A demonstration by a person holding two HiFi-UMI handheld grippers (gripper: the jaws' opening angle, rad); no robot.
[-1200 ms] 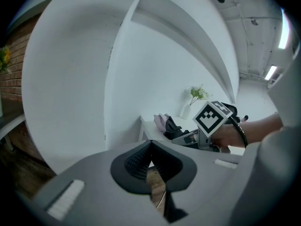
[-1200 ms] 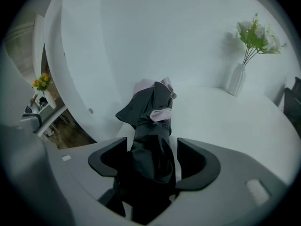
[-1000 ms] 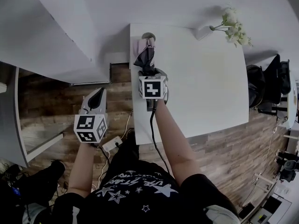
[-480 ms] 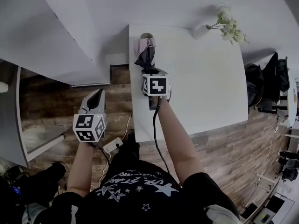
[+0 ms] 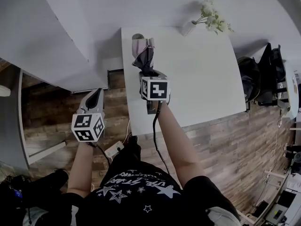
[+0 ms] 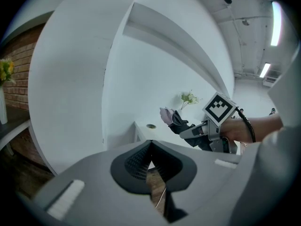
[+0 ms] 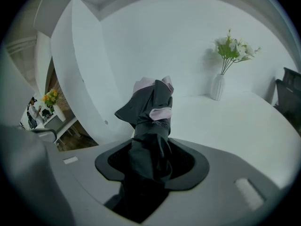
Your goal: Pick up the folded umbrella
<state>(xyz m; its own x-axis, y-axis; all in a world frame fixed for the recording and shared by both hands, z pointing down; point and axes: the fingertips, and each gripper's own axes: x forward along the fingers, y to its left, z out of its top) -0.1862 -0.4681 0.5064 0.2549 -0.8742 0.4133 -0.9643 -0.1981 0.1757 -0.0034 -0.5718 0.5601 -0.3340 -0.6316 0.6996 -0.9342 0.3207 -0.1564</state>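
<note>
The folded umbrella (image 5: 145,55), dark grey with a pale pink end, sticks out from my right gripper (image 5: 149,72), which is shut on its lower part above the left end of the white table (image 5: 197,79). In the right gripper view the umbrella (image 7: 150,112) rises tilted from between the jaws, its pink tip uppermost and off the tabletop. My left gripper (image 5: 95,94) hangs over the wooden floor left of the table, its jaws shut on nothing. The left gripper view looks past its jaws (image 6: 150,147) to the umbrella (image 6: 170,117) in the right gripper (image 6: 190,128).
A white vase of flowers (image 5: 207,20) stands at the table's far edge. A small round thing (image 5: 137,36) lies at the far left corner. A white partition (image 5: 56,36) rises to the left, dark chairs (image 5: 263,79) stand right, and a power strip (image 5: 113,149) lies on the floor.
The right gripper has risen with the umbrella in it, lifting it off the tabletop. The left gripper has moved up slightly.
</note>
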